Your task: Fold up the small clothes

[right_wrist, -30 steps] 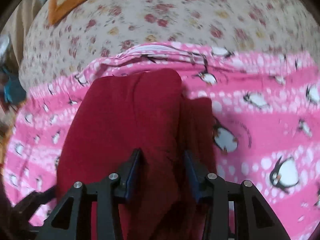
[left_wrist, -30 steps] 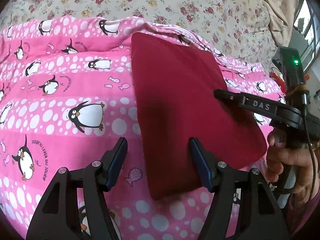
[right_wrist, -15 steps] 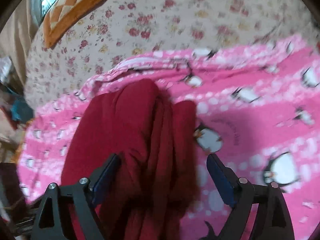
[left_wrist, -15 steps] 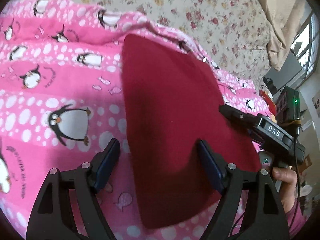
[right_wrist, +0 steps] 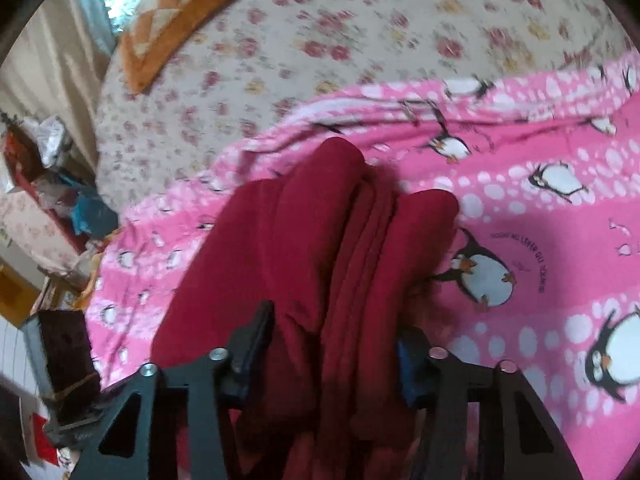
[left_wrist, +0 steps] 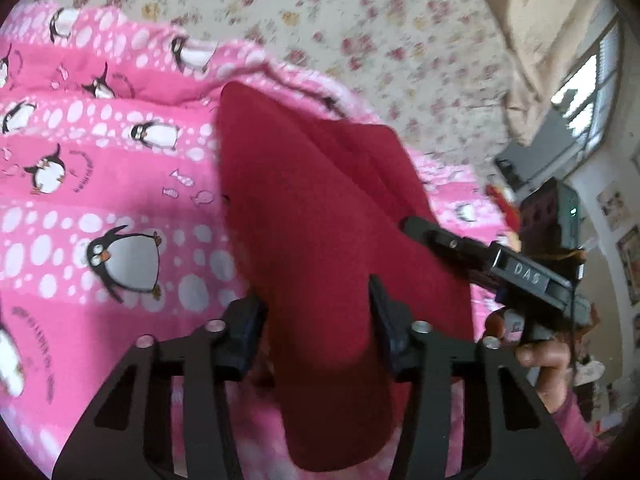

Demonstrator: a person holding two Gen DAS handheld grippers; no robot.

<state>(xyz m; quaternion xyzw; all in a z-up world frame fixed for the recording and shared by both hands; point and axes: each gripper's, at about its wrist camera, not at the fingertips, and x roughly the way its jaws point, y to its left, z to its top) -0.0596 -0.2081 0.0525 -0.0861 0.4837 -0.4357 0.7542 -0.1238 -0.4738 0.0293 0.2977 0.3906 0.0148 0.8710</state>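
Observation:
A dark red folded cloth (left_wrist: pixel 320 216) lies on the pink penguin blanket (left_wrist: pixel 100 184). My left gripper (left_wrist: pixel 316 320) straddles its near edge, jaws narrowed around the fabric, which bulges up between them. The right gripper's finger (left_wrist: pixel 432 236) and body show at the right of the left wrist view, over the cloth's right side. In the right wrist view the cloth (right_wrist: pixel 320 240) is bunched in lengthwise folds, and my right gripper (right_wrist: pixel 332 344) has its jaws apart with the folds between them. Whether either pad presses the fabric is unclear.
A floral bedsheet (left_wrist: pixel 360 32) lies beyond the blanket. An orange patterned pillow (right_wrist: pixel 176 12) sits at the back. Cluttered items and a box (right_wrist: pixel 52 200) stand off the bed's side. A window (left_wrist: pixel 592 92) is at the right.
The cloth's far right part has lifted and bunched into folds. My left jaws narrowed around its near edge. The right jaws opened wide, then narrowed around the folds.

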